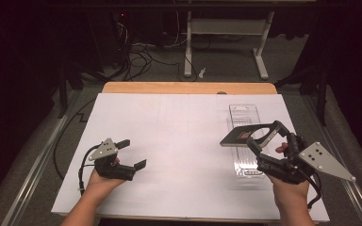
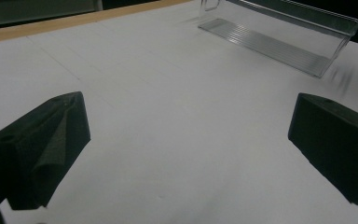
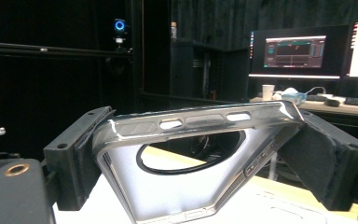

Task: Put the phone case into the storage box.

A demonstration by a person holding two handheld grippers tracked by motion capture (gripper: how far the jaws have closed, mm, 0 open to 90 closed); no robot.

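Gripping a clear phone case [image 1: 248,135] flat above the near half of the clear tray [image 1: 243,113], long axis leftward, right tongs [image 1: 264,139] clamped; left tongs [image 1: 133,153] apart, well left of the tray.

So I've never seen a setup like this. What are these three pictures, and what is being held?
A person holds a two-jaw gripper in each hand at a table covered with a white sheet. The high view looks down from above the person's side. The other two views come from cameras riding on the grippers, looking along their black jaws. The left gripper is open with nothing between its jaws, hovering over the sheet. The right gripper is shut on a translucent phone case, lifted off the table. A clear plastic tray lies on the sheet beneath it.
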